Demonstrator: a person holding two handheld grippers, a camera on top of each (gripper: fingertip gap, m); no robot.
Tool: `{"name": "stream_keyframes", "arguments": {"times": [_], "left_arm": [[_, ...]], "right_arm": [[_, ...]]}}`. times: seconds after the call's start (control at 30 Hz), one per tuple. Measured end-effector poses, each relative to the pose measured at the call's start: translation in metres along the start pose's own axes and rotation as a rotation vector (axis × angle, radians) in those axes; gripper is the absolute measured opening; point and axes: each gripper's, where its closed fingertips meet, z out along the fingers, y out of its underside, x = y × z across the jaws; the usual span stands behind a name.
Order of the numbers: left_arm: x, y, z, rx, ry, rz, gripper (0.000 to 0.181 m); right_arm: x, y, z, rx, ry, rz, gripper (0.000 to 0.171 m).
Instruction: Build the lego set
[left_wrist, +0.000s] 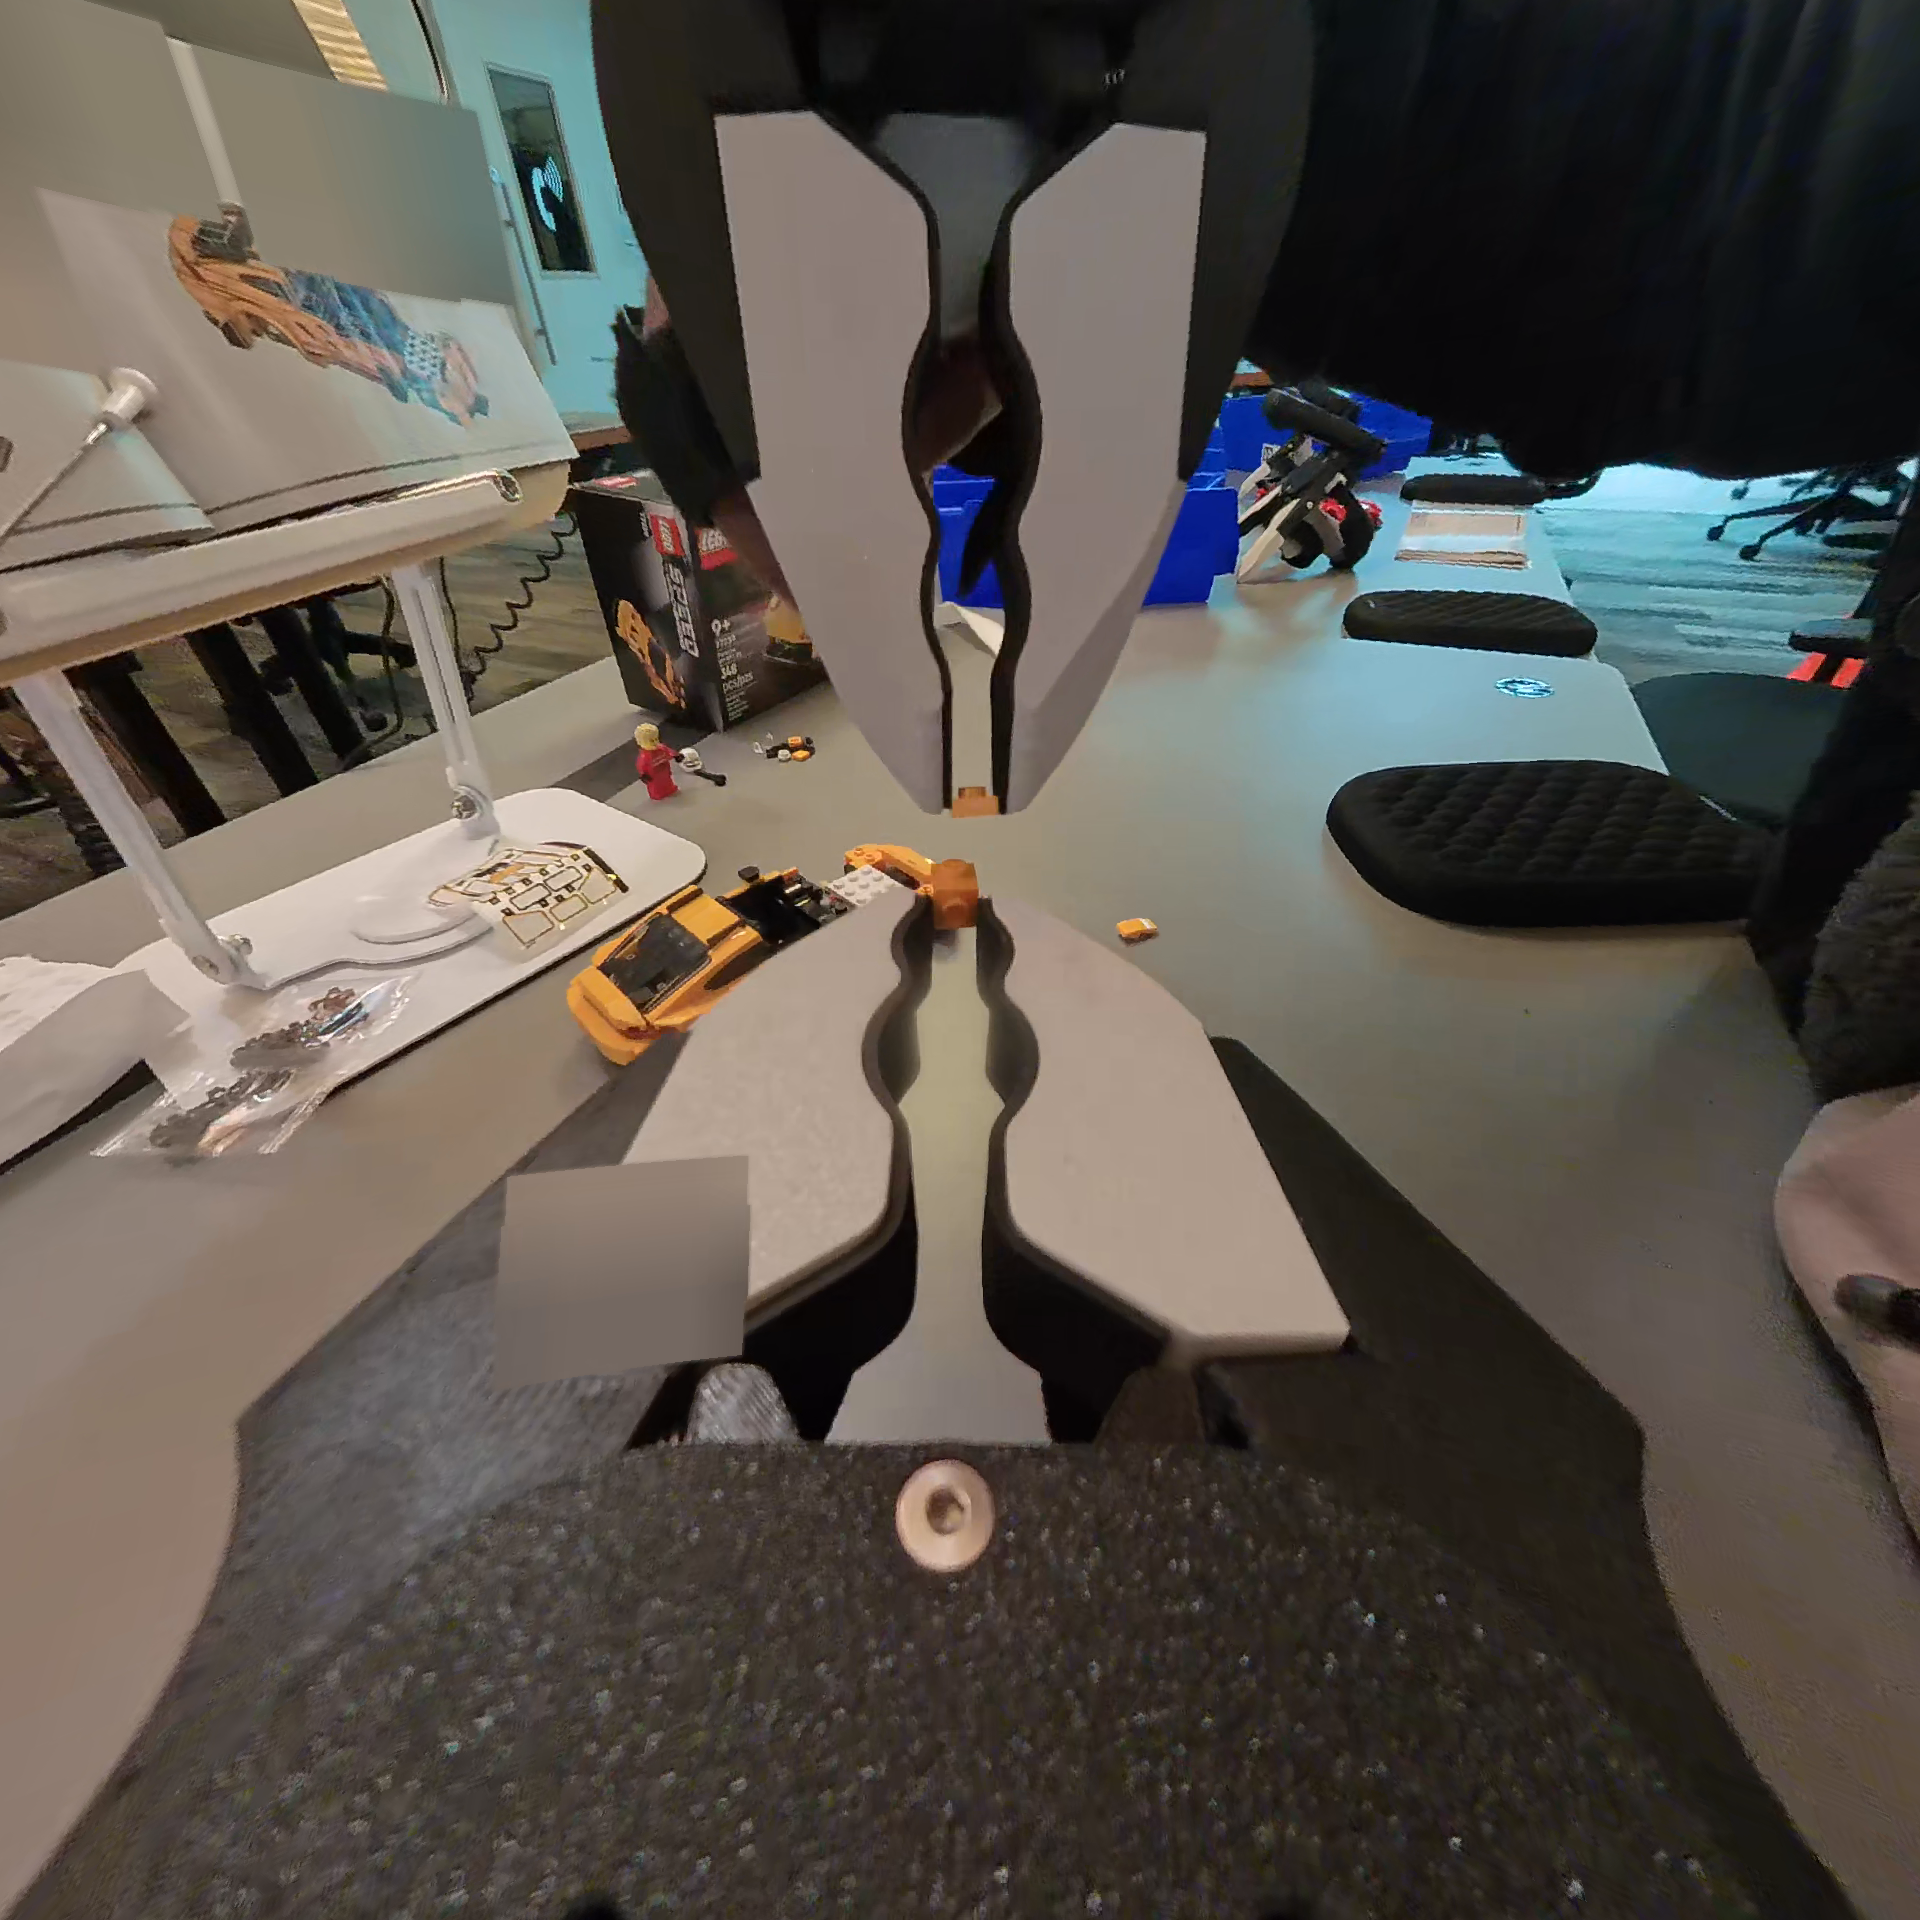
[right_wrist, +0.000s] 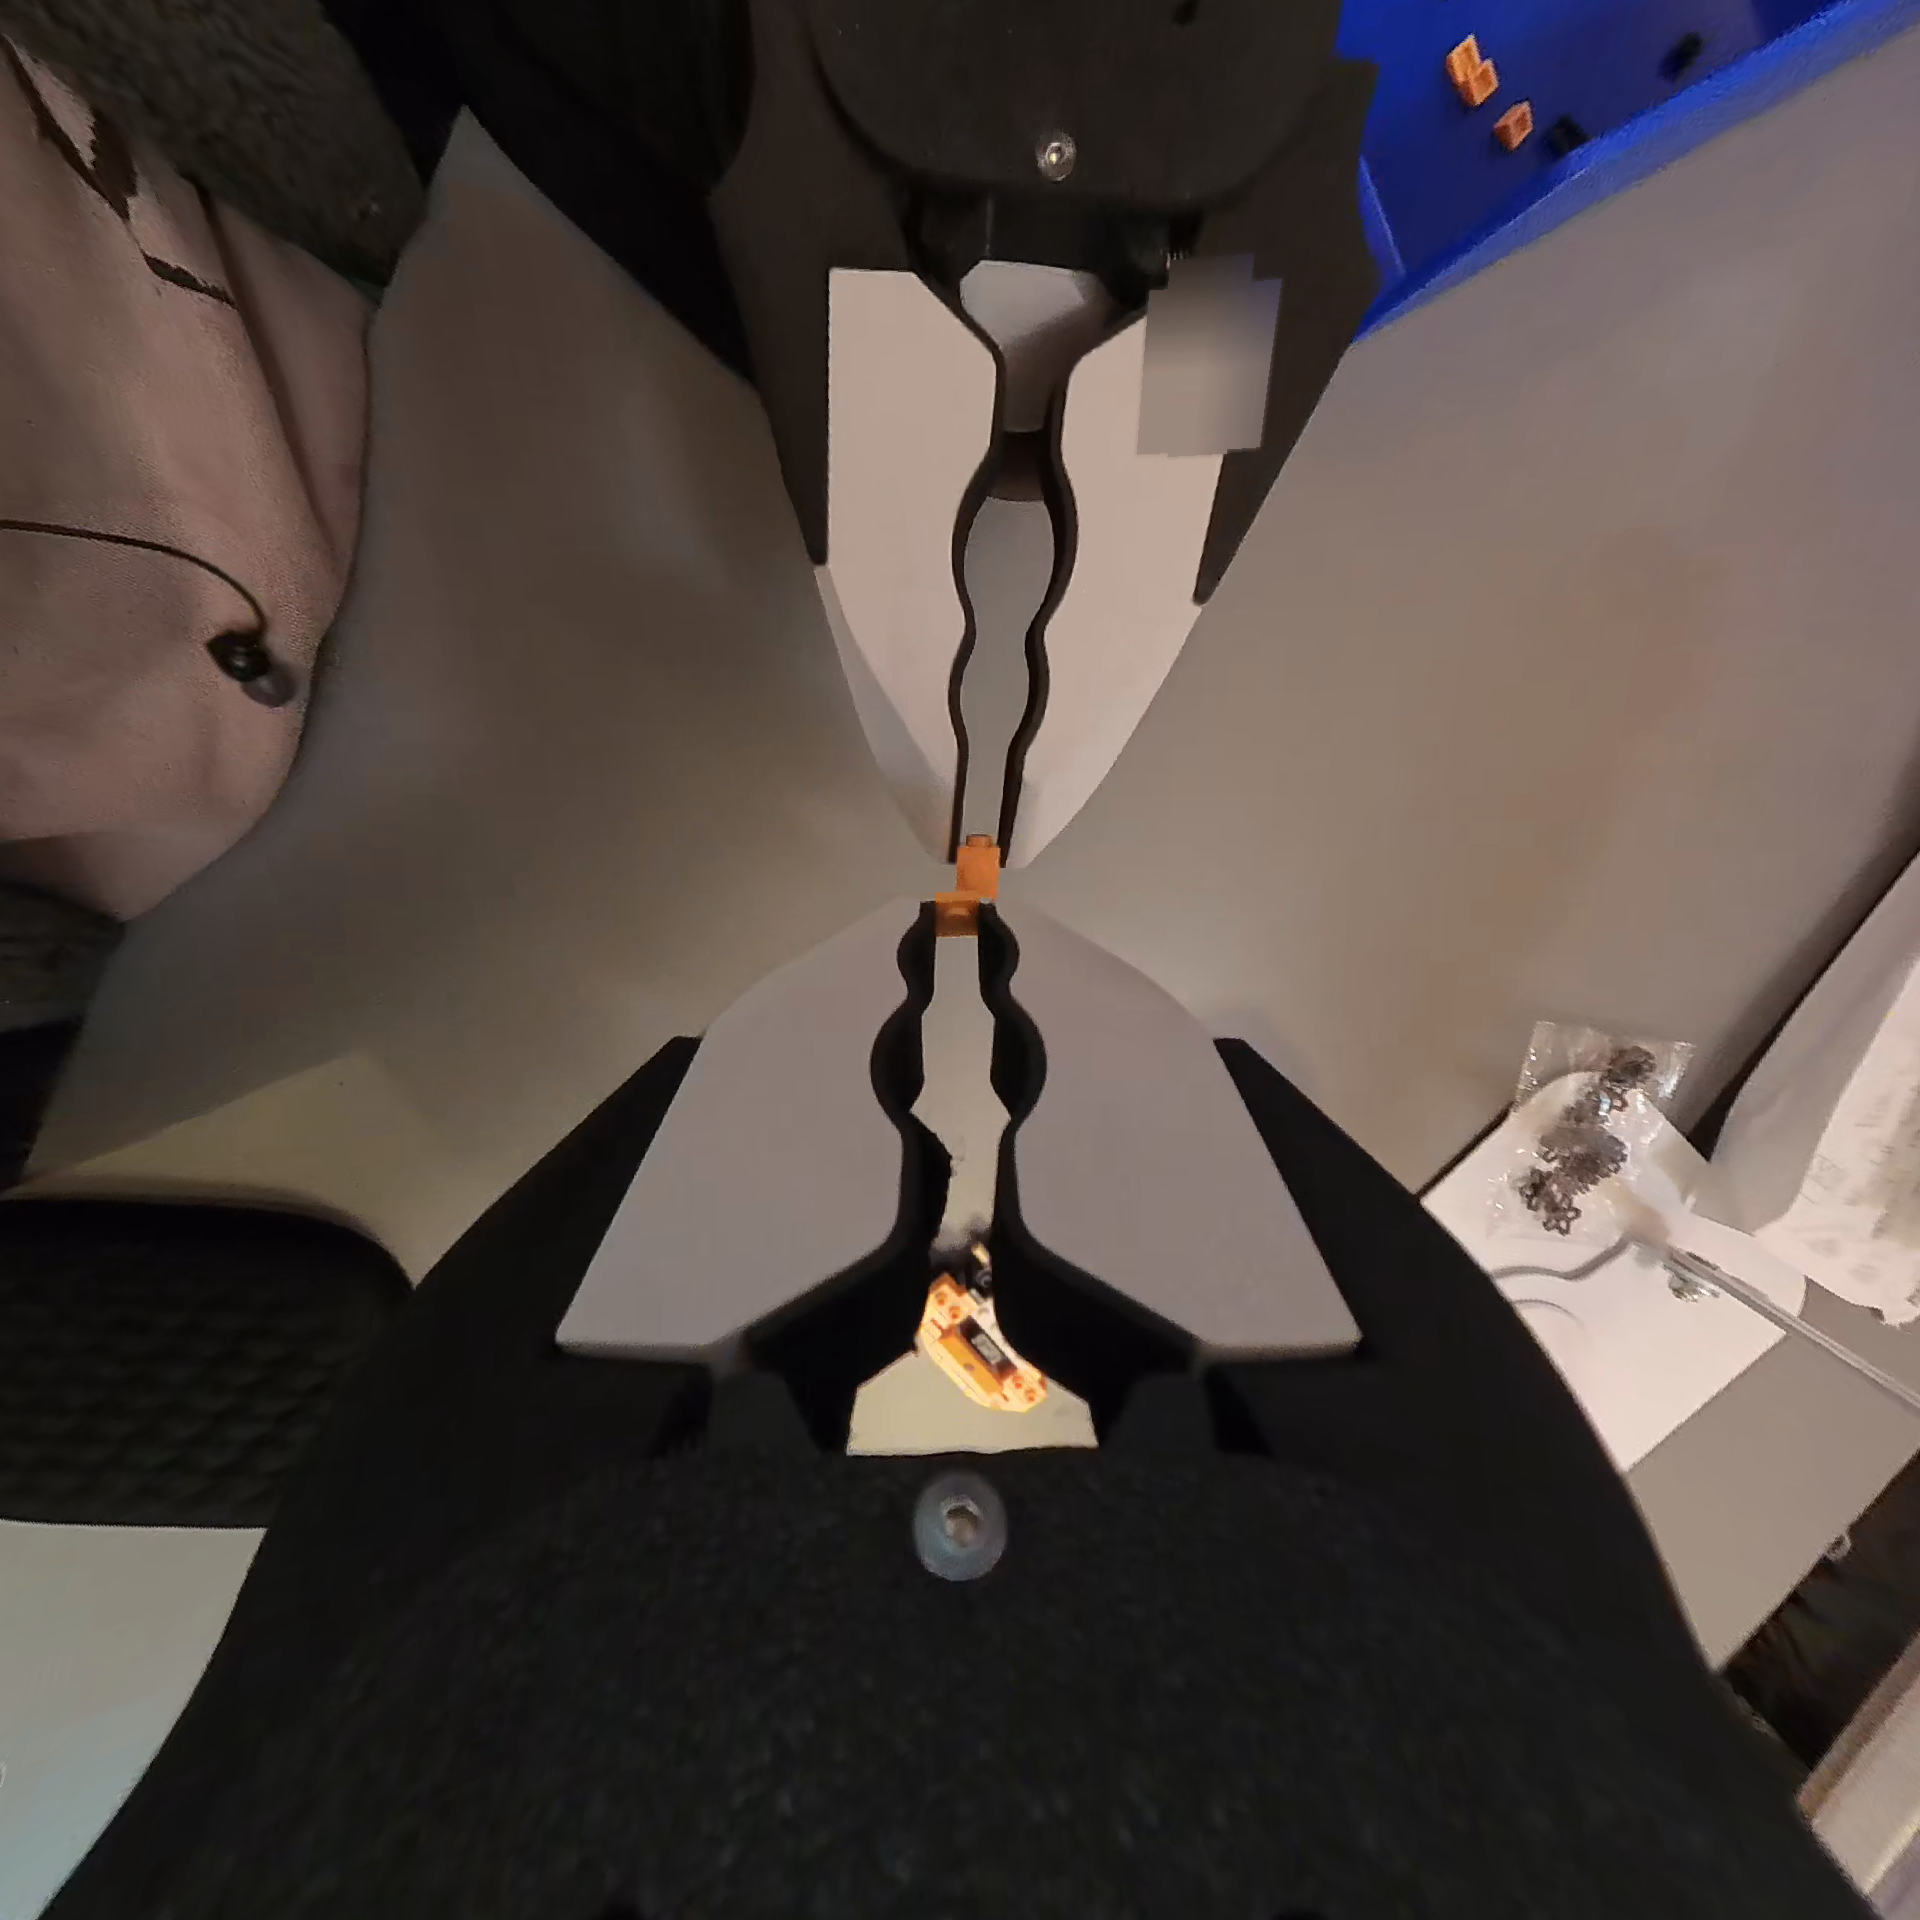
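Lego car (left_wrist: 665, 951), orange and part-built, lies on a grey table (left_wrist: 1299, 1039) below two grippers meeting tip to tip.

Left gripper (left_wrist: 954, 906) is clenched on a small orange brick (left_wrist: 954, 894); right gripper (left_wrist: 975, 800), pointing toward it from the opposite side, is clenched on an orange plate piece (left_wrist: 975, 800), the two pieces just apart. Behind stand a black printed Lego box (left_wrist: 681, 613), a red minifigure (left_wrist: 656, 762), a sticker sheet (left_wrist: 530, 891) and an open instruction booklet (left_wrist: 312, 343) on a white stand (left_wrist: 436, 873); writing is left unquoted.
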Motion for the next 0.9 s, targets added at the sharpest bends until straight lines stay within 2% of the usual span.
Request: {"name": "stream_keyframes", "arguments": {"times": [0.6, 0.9], "left_arm": [[0.009, -0.012, -0.001, 0.034, -0.003, 0.04, 0.008], [0.008, -0.014, -0.002, 0.044, -0.006, 0.033, 0.008]], "right_arm": [[-0.005, -0.005, -0.001, -0.144, 0.008, 0.002, 0.008], [-0.006, -0.007, -0.003, -0.146, 0.015, 0.006, 0.009]]}}
